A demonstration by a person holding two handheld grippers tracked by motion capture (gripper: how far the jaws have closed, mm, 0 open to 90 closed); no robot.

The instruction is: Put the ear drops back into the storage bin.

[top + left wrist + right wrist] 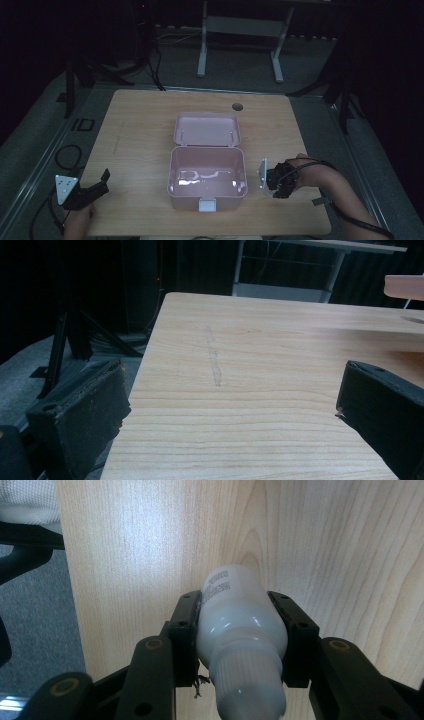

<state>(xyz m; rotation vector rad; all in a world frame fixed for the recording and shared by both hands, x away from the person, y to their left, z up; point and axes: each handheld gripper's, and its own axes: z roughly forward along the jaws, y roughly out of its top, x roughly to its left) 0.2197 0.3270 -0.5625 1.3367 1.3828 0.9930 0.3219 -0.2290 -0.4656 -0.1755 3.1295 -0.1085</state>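
Note:
A pink plastic box point(207, 180) stands open in the middle of the wooden table point(135, 130), its lid point(207, 129) laid back behind it. My right gripper point(235, 630) is shut on a white bottle point(237, 625), held just above the tabletop with the cap end toward the camera. In the high view this gripper point(280, 186) hovers just right of the box, pointing down. My left gripper point(97, 186) rests near the table's front left corner, open, with nothing between its jaws; its view looks across bare wood point(240, 380).
The box's white latch point(207, 205) faces the front edge. A round cable hole point(237, 106) sits near the far edge. Cables lie on the floor at the left, and a white desk frame point(240, 45) stands behind the table.

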